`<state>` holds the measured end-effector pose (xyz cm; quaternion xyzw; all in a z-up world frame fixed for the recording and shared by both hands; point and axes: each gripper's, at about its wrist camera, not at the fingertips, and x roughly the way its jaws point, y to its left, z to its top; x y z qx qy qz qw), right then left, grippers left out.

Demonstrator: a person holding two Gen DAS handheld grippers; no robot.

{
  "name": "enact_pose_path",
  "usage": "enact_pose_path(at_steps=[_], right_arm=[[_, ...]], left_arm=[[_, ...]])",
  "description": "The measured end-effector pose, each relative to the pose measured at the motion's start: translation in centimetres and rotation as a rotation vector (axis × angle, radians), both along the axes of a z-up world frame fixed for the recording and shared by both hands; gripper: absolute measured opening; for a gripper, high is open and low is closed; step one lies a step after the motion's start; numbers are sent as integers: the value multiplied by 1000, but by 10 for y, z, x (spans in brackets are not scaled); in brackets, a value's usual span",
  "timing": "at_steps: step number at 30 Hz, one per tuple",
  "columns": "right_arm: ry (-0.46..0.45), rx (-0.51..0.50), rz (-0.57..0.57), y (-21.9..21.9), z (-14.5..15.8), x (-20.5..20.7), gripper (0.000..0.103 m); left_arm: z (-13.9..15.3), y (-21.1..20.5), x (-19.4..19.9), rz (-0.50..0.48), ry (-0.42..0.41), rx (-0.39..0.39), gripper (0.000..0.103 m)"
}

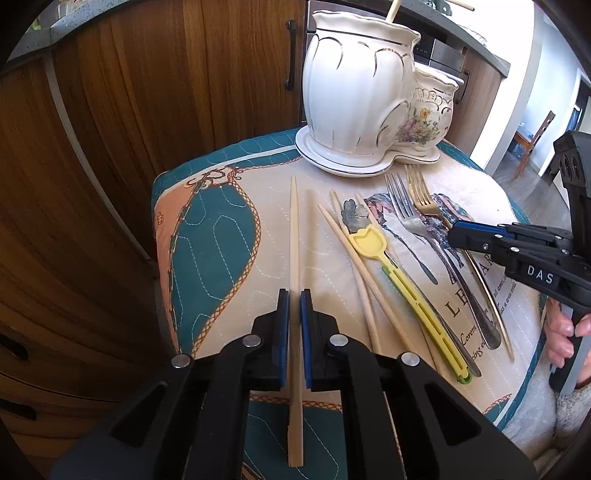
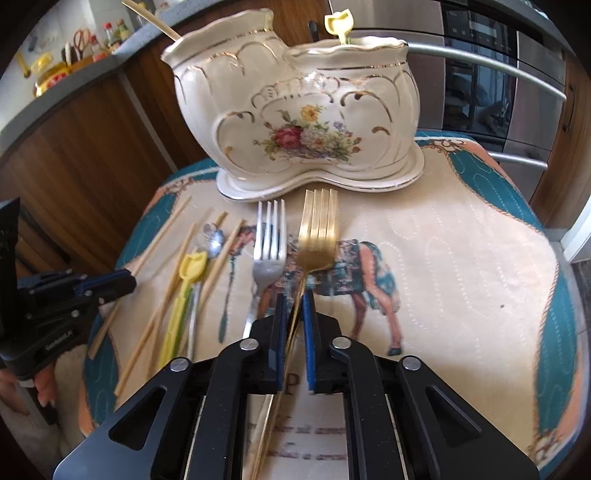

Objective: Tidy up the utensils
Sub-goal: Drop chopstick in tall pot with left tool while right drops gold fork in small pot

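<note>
My left gripper is shut on a pale wooden chopstick, which points toward the white ceramic utensil holder. In the right wrist view my right gripper is shut on the thin handle of a gold fork. Its tines point at the flowered holder. A silver fork lies just left of it. Between the two grippers lie a yellow plastic utensil, a flower-ended spoon and loose chopsticks. The holder has a chopstick in one compartment and a yellow utensil in another.
Everything rests on a quilted teal and cream cloth with a horse print, bare on its right half. Wooden cabinet doors stand close on the left. An oven with steel handles is behind the holder. A hand grips the right tool.
</note>
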<state>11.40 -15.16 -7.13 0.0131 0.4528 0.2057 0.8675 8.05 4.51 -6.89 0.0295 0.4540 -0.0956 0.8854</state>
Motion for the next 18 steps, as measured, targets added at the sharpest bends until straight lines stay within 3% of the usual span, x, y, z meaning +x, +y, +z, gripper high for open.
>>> enact_pose_path(at_steps=[5,8,11,13,18], right_arm=[[37,-114,47,0,3,2,9],[64,-153,56,3,0,6,17],[63,-191,68,11,0,9,18],[67,-191,69,11,-1,10,11],[109,-82,47,-4,1,8,7]], left_arm=[[0,1,-2,-18,-3,-15,6],[-1,2,-1,-18,0,-21,6],[-1,3,-1,-21,2,-22,6],[0,4,-1,-20,0,-23,6],[5,5,-4,-22,-14,-29,6]])
